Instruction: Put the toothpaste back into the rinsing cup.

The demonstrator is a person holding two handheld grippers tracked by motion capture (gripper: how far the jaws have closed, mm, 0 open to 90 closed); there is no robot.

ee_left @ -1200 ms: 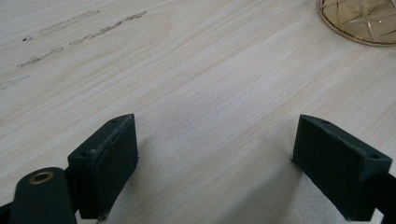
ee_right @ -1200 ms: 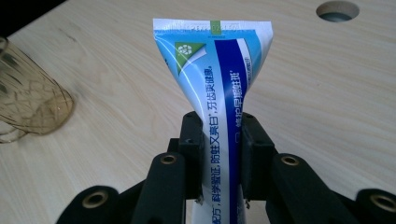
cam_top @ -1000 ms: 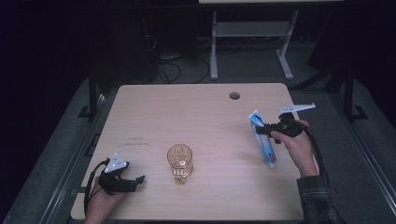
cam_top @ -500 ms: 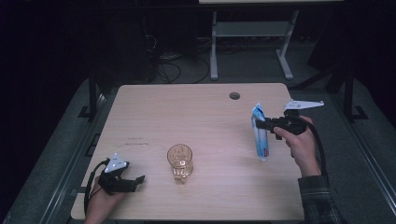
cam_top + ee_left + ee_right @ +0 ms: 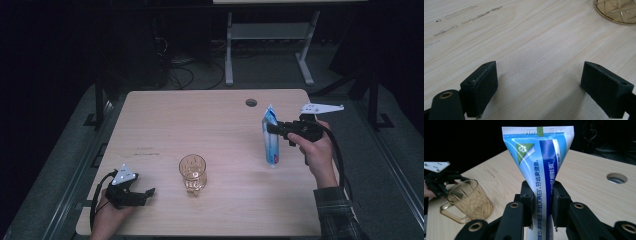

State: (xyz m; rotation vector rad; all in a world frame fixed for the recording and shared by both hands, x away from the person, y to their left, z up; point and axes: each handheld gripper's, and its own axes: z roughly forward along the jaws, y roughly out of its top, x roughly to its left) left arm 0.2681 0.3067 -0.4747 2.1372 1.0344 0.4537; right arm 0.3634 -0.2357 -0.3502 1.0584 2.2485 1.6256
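Observation:
A blue and white toothpaste tube (image 5: 270,138) hangs upright above the table's right side, crimped end up, and my right gripper (image 5: 274,128) is shut on it. The right gripper view has the tube (image 5: 543,167) pinched between the two black pads (image 5: 527,203). An amber glass mug (image 5: 193,173) stands near the front middle of the wooden table (image 5: 200,125); the same mug (image 5: 467,200) appears left of the tube. My left gripper (image 5: 148,192) rests on the table at the front left, open, its pads (image 5: 482,87) wide apart over bare wood, the mug's base (image 5: 617,11) at the upper right.
A round cable hole (image 5: 251,102) sits in the table near its far right edge. Behind the table stands a white metal frame (image 5: 270,35) with cables on the dark floor. Faint scuff marks (image 5: 145,152) lie left of the mug.
My right gripper has lifted the toothpaste tube off the table and turned it from slanted to nearly upright. The left gripper and the mug have stayed put.

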